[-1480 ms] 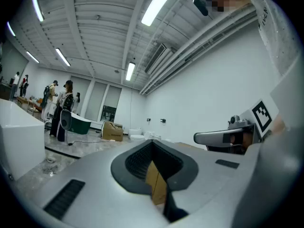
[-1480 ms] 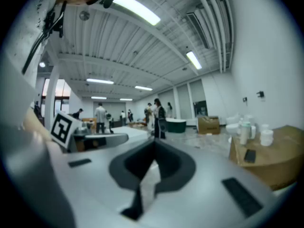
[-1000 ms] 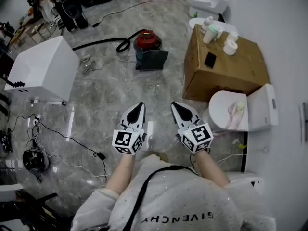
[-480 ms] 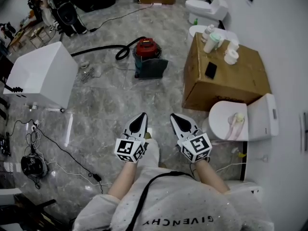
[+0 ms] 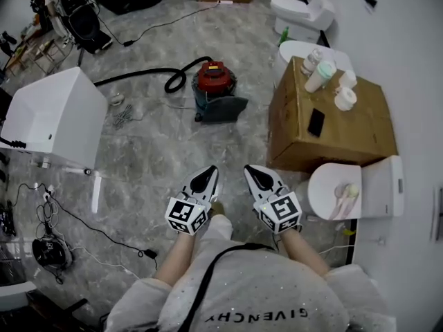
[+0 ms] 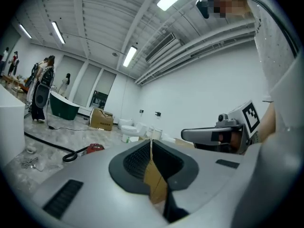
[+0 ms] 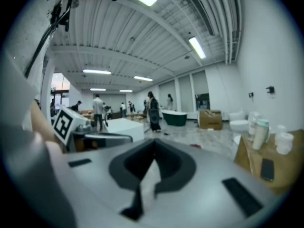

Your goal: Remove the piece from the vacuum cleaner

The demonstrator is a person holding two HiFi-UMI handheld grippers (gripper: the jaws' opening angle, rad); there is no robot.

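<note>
The vacuum cleaner [image 5: 216, 78] is a red canister with a dark teal part [image 5: 221, 107] at its near side. It stands on the grey stone floor well ahead of me, and a black hose [image 5: 142, 75] runs off to its left. In the left gripper view the vacuum cleaner [image 6: 95, 147] shows small and far away. My left gripper [image 5: 207, 174] and right gripper [image 5: 253, 172] are held side by side in front of my chest, both shut and empty. Both are far short of the vacuum. Each gripper view shows its own jaws pressed together, left gripper [image 6: 151, 143], right gripper [image 7: 153, 145].
A large cardboard box [image 5: 332, 126] with bottles, cups and a phone on top stands to the right. A white toilet [image 5: 356, 189] is beside it. A white cabinet [image 5: 48, 116] stands at the left, with cables [image 5: 76, 213] across the floor. People stand in the distance.
I have walked forward, so the vacuum, box and cabinet sit lower and nearer in the head view. Both grippers stay shut and keep their place in front of me.
</note>
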